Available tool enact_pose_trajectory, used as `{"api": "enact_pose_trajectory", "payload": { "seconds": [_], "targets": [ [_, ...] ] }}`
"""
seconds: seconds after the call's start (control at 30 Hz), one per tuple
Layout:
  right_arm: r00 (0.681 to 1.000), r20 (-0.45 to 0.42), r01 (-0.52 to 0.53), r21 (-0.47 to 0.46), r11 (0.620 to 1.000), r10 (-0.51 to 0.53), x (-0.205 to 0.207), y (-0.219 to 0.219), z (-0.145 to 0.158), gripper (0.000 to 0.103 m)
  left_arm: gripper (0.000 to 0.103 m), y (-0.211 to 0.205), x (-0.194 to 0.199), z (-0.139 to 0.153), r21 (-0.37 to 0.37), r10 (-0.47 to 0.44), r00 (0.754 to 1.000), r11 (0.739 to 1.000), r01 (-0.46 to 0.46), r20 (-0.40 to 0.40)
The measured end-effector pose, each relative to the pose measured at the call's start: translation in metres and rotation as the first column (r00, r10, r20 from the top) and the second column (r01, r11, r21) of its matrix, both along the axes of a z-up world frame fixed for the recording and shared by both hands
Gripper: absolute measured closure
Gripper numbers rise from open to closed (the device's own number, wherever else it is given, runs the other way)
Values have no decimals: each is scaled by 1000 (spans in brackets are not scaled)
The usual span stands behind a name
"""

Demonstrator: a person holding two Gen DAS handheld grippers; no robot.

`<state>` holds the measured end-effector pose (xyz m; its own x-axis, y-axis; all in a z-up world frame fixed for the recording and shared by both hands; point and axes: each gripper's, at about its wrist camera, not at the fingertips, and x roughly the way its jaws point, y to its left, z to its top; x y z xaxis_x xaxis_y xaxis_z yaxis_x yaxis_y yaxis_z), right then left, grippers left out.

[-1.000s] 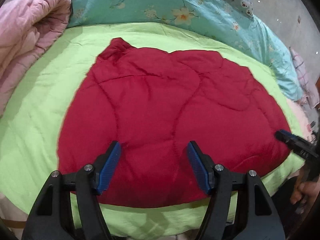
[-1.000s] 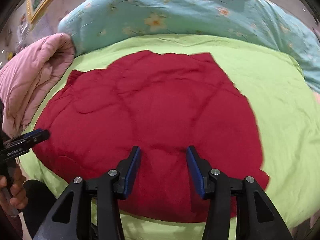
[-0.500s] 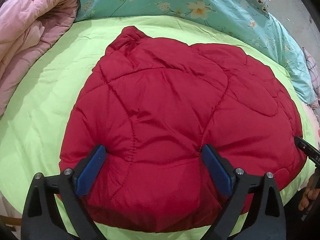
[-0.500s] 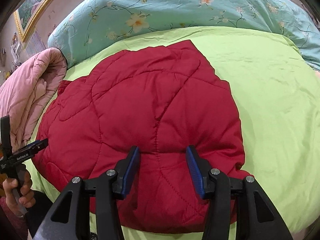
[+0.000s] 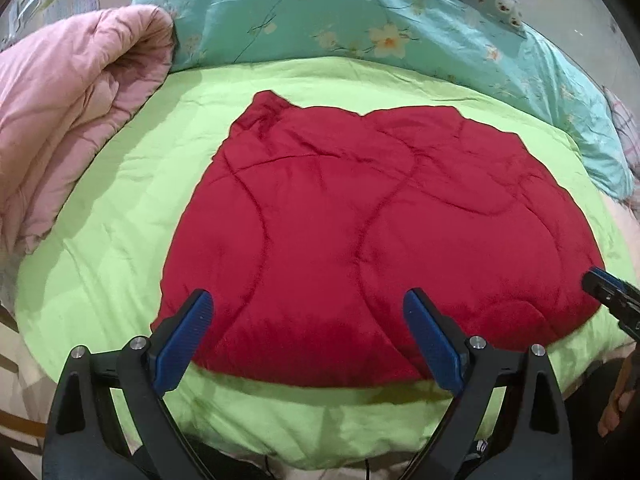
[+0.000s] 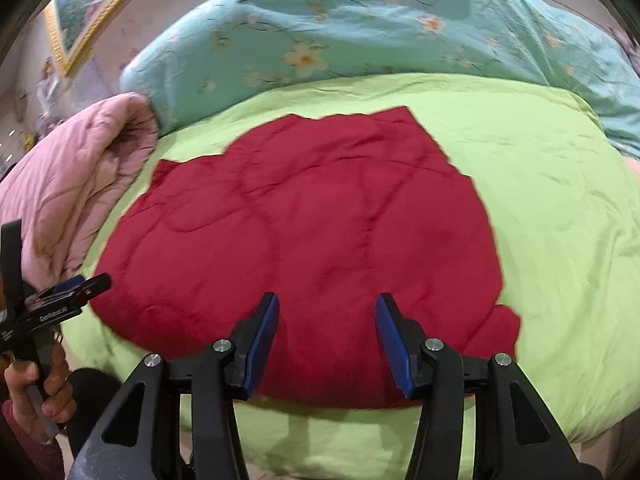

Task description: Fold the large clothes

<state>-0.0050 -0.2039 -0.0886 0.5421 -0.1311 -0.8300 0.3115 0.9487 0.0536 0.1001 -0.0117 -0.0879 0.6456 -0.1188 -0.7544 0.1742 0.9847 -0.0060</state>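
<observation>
Red quilted garment [image 5: 372,236] lies flat on the green blanket [image 5: 120,216], its near hem close to the blanket's front edge, pink quilt [image 5: 68,120] off the blanket's left side. Left gripper [image 5: 308,340] is spread wide over the hem and right gripper [image 6: 326,340] is moderately spread above it, both empty. Likely risk: a pinch at the hem may catch the blanket too, or the puffy, slick fabric may slip out mid-fold.

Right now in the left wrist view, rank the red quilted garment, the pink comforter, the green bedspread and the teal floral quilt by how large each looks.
1. green bedspread, though the garment covers much of it
2. red quilted garment
3. teal floral quilt and pink comforter: both cut off by the frame, too close to rank.
</observation>
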Motion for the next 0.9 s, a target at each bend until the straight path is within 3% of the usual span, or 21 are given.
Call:
{"api": "enact_pose_trajectory", "payload": {
  "seconds": [0.27,0.43,0.6,0.7,0.9],
  "targets": [
    [997,-55,-54,-48,997,51,8,22,-15,51,7,-15,-7,-21,16,-34,998,999,35,-45],
    [996,-93,-11,-66,998,5,9,14,-26,51,7,-14,-3,-42,10,-24,996,1000,25,-87],
    [1000,-4,11,-66,998,-11,4,10,-6,51,7,-16,-1,-44,20,-30,996,999,31,-84],
    [999,-8,35,-60,998,-36,10,-1,-1,51,7,-16,0,-46,20,-29,996,999,30,-84],
    [995,-79,65,-34,997,-68,23,-20,-31,49,6,-16,6,-49,20,-33,996,999,35,-83]
  ]
}}
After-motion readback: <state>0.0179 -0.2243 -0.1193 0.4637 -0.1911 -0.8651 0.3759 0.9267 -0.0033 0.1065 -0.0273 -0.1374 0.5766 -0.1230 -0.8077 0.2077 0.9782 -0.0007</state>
